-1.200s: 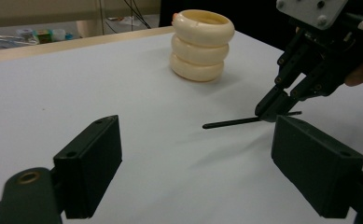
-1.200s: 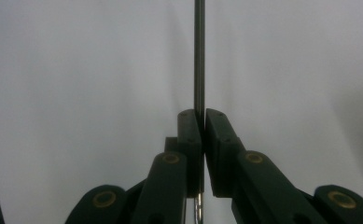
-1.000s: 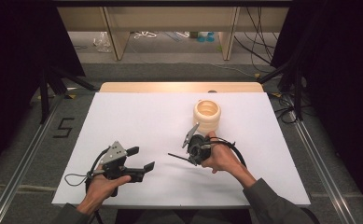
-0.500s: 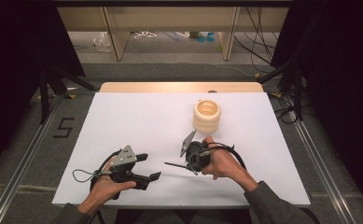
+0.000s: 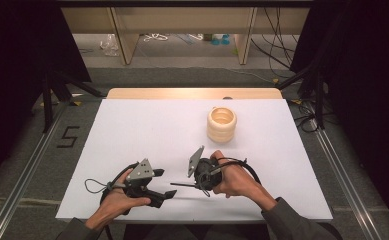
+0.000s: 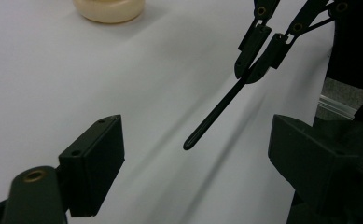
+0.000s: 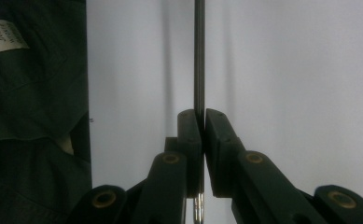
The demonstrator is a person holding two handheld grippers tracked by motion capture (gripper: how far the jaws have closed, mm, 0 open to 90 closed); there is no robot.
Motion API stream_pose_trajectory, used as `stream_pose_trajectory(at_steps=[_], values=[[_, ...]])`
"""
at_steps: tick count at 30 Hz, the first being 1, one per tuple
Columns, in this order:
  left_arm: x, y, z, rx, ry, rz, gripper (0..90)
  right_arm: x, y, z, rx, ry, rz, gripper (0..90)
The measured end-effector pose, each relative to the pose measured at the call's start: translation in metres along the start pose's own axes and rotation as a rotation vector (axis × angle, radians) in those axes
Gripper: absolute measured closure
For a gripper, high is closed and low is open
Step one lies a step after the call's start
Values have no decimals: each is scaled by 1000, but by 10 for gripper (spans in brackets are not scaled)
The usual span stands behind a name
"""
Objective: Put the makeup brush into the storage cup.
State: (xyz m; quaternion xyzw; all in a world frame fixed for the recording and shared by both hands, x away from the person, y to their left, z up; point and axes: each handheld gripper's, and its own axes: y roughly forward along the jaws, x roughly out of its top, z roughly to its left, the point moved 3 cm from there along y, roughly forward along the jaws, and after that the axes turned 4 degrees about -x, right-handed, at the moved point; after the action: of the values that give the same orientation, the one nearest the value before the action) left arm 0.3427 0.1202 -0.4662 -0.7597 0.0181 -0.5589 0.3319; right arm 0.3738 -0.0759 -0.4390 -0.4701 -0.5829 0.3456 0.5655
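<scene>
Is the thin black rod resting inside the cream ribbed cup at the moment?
No, the thin black rod is clamped in the right tool, apart from the cream ribbed cup.

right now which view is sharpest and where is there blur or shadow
High view: evenly lit and sharpest, the ribbed cup casting a soft shadow on the white table. Left gripper view: near jaws soft, thin rod throwing a faint streak of shadow. Right gripper view: dim, rod fairly crisp, background plain.

Lab, black curtains (image 5: 17, 45), floor cables (image 5: 282, 50)
</scene>
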Motion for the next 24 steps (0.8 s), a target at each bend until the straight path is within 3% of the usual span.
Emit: stream_pose_trajectory(at_steps=[2,3,8,11,13,15,16,24], values=[[0,2,0,-11,30,24,180,1,0,2,0,-11,2,857],[-1,3,-2,-16,6,20,181,2,0,3,6,-17,-1,857],[-1,5,-3,-40,16,49,187,3,-1,7,17,-29,7,858],[0,5,-4,-33,22,60,190,3,-1,7,15,-38,7,858],[0,6,-3,-51,43,72,190,4,-1,10,27,-48,10,858],[-1,7,-4,-47,21,80,190,5,-1,12,31,-58,12,858],[-1,8,-4,-65,29,96,190,5,-1,12,31,-64,9,858],[-3,10,-7,-80,43,135,203,8,-2,18,42,-85,18,858]])
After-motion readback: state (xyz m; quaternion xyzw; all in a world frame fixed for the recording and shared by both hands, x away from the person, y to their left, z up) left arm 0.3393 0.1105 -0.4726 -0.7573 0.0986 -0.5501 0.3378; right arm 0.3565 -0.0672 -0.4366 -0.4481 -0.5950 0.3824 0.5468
